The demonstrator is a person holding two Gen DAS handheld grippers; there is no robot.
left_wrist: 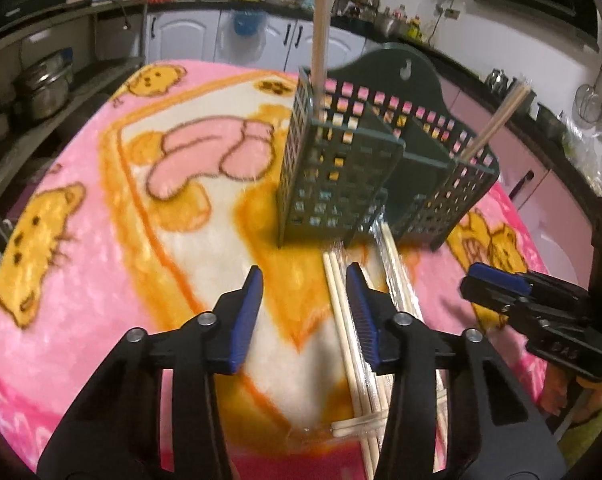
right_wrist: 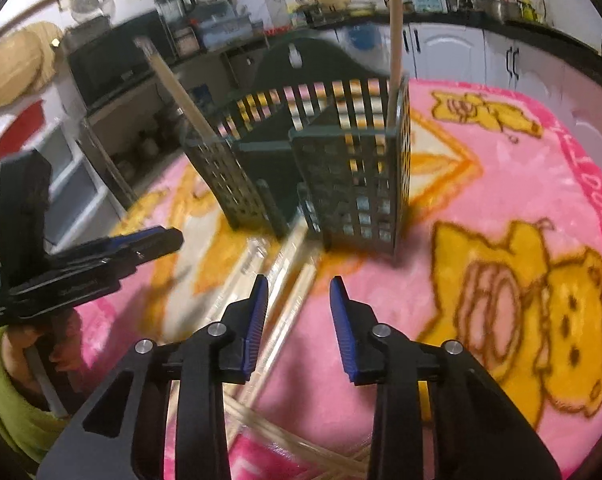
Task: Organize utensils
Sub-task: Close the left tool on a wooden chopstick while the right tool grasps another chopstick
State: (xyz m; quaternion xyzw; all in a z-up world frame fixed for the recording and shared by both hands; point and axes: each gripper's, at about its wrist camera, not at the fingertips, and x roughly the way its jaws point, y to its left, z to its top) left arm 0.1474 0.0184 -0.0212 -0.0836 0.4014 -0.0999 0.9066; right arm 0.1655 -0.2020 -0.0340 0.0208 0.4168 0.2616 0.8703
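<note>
A dark green perforated utensil holder (left_wrist: 353, 168) with several compartments stands on a pink cartoon blanket (left_wrist: 101, 216). One wooden chopstick (left_wrist: 321, 40) stands in its left compartment, another (left_wrist: 497, 120) leans out of its right one. Several loose chopsticks (left_wrist: 353, 332) lie on the blanket in front of the holder. My left gripper (left_wrist: 305, 312) is open and empty above them, its right finger beside the sticks. My right gripper (right_wrist: 299, 320) is open and empty, with chopsticks (right_wrist: 289, 280) lying under its left finger. The holder (right_wrist: 325, 168) stands just beyond it.
Each gripper shows in the other's view: the right one (left_wrist: 541, 312) at the right, the left one (right_wrist: 81, 268) at the left. Kitchen cabinets (left_wrist: 205, 36) and a counter with pots lie beyond the table. Shelves with metal bowls (left_wrist: 41, 88) stand to the left.
</note>
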